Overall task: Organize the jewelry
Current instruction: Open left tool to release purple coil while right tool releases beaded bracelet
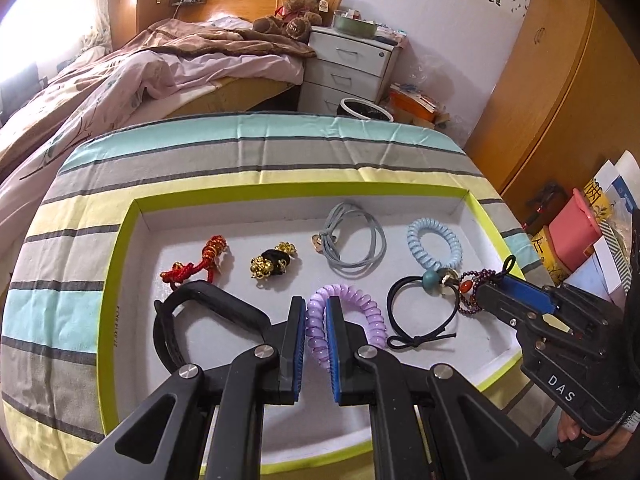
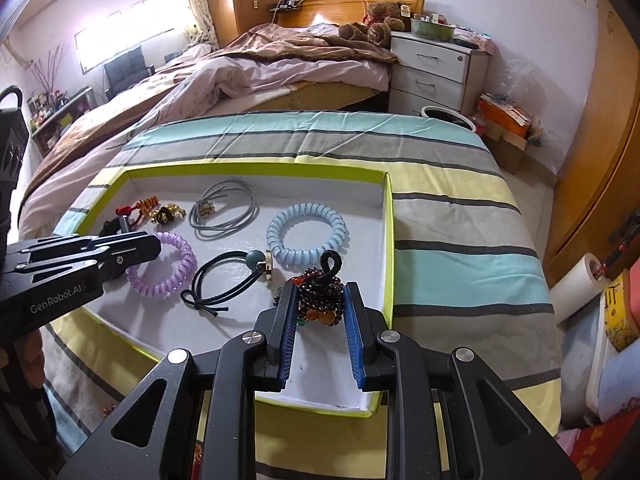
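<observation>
A shallow box with a lime-green rim (image 1: 120, 248) (image 2: 390, 216) lies on a striped cloth and holds jewelry. My left gripper (image 1: 316, 308) is shut on a purple coil hair tie (image 1: 360, 312) (image 2: 176, 268) at its left side. My right gripper (image 2: 320, 300) (image 1: 492, 292) is shut on a dark red beaded bracelet (image 2: 320, 296) (image 1: 470, 288) with a black loop, near the box's right end. Also in the box are a blue coil tie (image 1: 434, 244) (image 2: 306, 236), a black cord tie with a teal bead (image 1: 420, 308) (image 2: 240, 268), a grey cord (image 1: 356, 240) (image 2: 224, 208), a gold and black charm (image 1: 272, 264) and a red knot charm (image 1: 196, 264).
The striped cloth (image 1: 280, 152) covers a round-cornered table. A black strap (image 1: 172, 320) lies at the box's left. A bed (image 2: 260, 72), white drawers (image 2: 436, 68) and a wooden wardrobe (image 1: 560, 80) stand behind. Boxes and bags (image 1: 580, 232) crowd the floor on the right.
</observation>
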The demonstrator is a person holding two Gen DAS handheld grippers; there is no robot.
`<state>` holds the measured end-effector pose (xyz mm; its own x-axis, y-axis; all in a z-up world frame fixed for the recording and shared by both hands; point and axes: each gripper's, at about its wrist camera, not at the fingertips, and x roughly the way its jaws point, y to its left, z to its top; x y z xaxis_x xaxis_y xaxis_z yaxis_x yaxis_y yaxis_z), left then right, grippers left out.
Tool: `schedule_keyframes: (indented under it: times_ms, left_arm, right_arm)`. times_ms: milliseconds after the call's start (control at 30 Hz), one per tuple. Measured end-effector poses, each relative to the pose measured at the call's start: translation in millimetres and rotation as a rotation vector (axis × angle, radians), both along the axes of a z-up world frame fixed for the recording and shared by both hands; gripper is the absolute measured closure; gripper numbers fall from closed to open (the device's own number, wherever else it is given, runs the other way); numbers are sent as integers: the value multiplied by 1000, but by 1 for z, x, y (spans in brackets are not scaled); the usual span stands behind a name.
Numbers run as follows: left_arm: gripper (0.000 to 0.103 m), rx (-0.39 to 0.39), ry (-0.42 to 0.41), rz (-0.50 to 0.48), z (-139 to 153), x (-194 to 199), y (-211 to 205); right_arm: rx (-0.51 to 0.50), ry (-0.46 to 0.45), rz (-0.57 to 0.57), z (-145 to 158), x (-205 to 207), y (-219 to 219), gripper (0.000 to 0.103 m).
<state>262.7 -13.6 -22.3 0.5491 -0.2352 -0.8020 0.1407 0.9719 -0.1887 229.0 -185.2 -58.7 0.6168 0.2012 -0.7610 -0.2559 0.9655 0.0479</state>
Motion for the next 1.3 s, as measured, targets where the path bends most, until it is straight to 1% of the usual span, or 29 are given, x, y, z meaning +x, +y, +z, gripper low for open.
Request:
schedule_keyframes:
  times_ms: [367,467,567,600,733,767,833,900,1167,1233,1300]
  left_arm:
    - [93,-4,20,2,-5,0,1]
    - [93,16,7,7,-3,-1,-1]
    - [92,9,12,8,-3,0,0]
    - [91,10,13,7,-3,-1,0]
    - [79,4,9,3,-2,-2,-1]
    - [78,5,8,4,-1,-3,-1]
    - [69,12,7,10,0,-4,-2]
    - [64,7,6,13,1,-4,-1]
    - [64,4,-13,12,10,-11,0]
    - [64,9,-18,17,13,-15,0]
    - [64,36,-31,30,17,-20,0]
  right_arm:
    - [-34,-9,-2,0,0,4,79]
    - [-35,-10,0,0,0,5,79]
    - [-44,-12,-1,0,0,5,78]
    - [-45,-11,-1,1,0,6,78]
    - [-56,-26,2,2,-2,7,75]
    - [-56,-28,3,2,-2,8,74]
    - [-56,-29,5,2,-3,9,73]
    - [-56,-28,6,2,-3,8,72]
    - [-41,-40,0,6,-7,6,72]
    - [-38,-45,-1,7,-9,5,71]
    - [-30,-49,-2,10,-11,4,71]
